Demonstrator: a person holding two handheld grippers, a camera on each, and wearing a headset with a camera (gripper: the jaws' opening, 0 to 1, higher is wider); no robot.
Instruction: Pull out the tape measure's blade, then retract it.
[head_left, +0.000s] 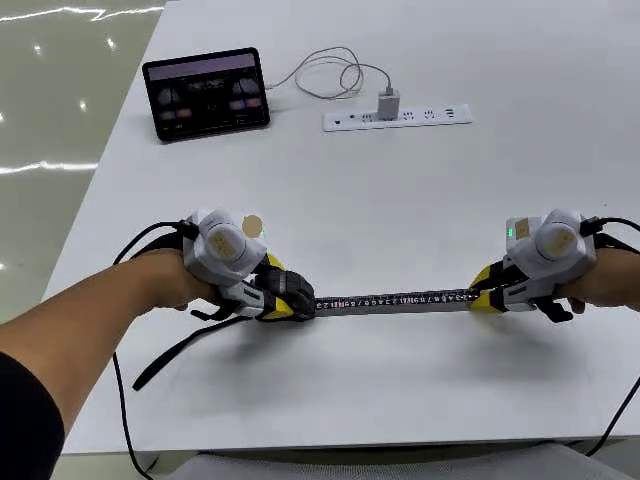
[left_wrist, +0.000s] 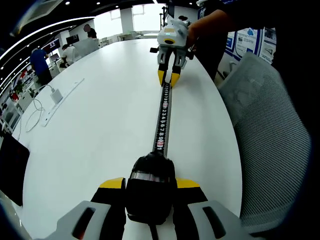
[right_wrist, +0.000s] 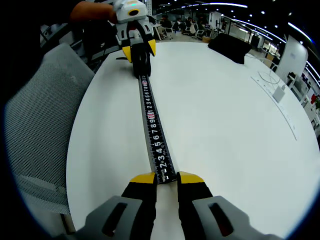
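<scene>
The black tape measure case (head_left: 290, 296) rests on the white table (head_left: 400, 200), and my left gripper (head_left: 283, 294) is shut on it; the left gripper view has the case (left_wrist: 150, 187) between the yellow-tipped jaws. The dark blade (head_left: 395, 299) with white numbers runs flat along the table from the case to my right gripper (head_left: 484, 292), which is shut on the blade's end. In the right gripper view the blade (right_wrist: 152, 130) leads away from my right gripper (right_wrist: 165, 177) to the case (right_wrist: 141, 64) far off.
A tablet (head_left: 207, 93) stands at the back left. A white power strip (head_left: 396, 116) with a charger and looped cable lies at the back centre. A mesh chair (left_wrist: 265, 135) stands by the table's near edge. Black cables hang from both grippers.
</scene>
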